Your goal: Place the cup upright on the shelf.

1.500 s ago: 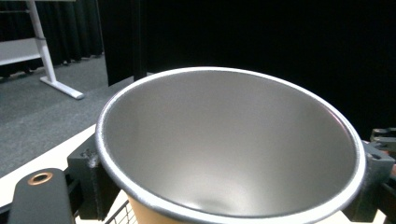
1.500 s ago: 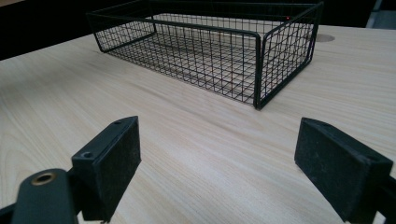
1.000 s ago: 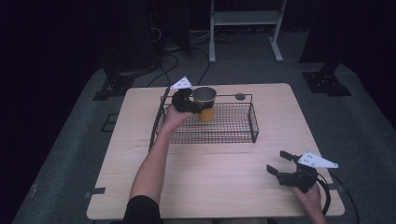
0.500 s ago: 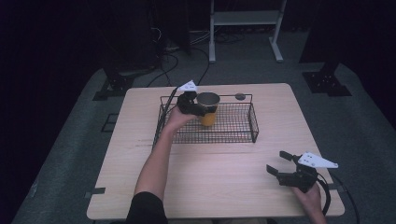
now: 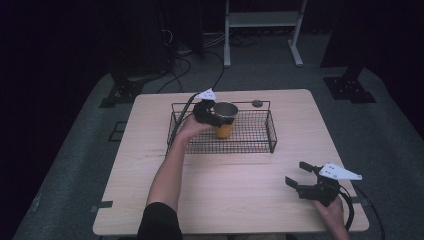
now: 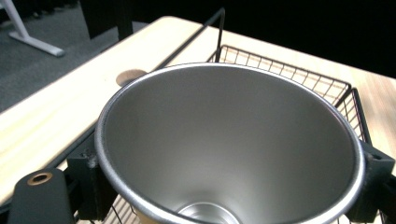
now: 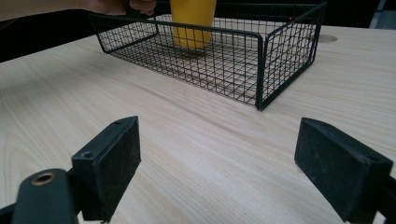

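In the high view, the left gripper sat just above centre of the frame with its jaws clamped around the yellow cup, gripping it near the silver rim. The cup stood upright inside the black wire basket, toward the basket's left half. In the left gripper view the cup's metal interior was seen from above, empty, with the jaws pressed against both sides of the rim.

From the right gripper view, at the top centre, the cup's base appeared to rest on or hover just above the basket's mesh floor; which of the two could not be told. So the placing looked nearly finished: the cup was within the basket walls, and what seemed left was letting go and drawing the hand back.

The right gripper waited at the lower right of the high view, low over the tabletop, jaws spread wide and holding nothing, well apart from the basket.
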Demonstrator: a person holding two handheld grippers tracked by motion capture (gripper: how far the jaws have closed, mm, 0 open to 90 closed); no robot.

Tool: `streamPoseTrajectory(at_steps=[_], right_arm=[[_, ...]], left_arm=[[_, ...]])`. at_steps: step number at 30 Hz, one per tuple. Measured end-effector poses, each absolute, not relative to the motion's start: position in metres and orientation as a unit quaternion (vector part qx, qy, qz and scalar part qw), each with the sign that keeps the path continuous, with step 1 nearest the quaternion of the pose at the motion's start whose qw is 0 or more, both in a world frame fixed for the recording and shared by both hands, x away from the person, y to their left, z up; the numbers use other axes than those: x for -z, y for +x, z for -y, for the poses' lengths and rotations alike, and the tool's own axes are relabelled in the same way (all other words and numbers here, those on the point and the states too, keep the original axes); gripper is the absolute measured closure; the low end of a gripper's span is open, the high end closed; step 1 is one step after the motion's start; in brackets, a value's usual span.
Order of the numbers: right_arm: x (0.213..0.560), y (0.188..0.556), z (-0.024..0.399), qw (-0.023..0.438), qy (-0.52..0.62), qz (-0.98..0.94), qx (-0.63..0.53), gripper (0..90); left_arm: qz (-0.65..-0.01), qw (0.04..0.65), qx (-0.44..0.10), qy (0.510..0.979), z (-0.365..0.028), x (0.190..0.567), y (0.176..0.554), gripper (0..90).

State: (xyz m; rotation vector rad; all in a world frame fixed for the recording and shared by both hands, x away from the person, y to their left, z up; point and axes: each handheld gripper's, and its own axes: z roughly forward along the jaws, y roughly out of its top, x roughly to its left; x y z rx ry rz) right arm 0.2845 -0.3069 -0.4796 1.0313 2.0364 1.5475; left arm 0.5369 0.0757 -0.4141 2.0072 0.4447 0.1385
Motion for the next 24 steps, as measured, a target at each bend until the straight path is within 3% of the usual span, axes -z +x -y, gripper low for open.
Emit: streamPoseTrajectory(at_steps=[24], right_arm=[[0.4796, 0.2843, 0.3067, 0.192, 0.366, -0.725, -0.550, 13.4]], left_arm=[[-0.185, 0.484, -0.064, 0.853, -0.0737, 0.4189, 0.5361, 6.9]])
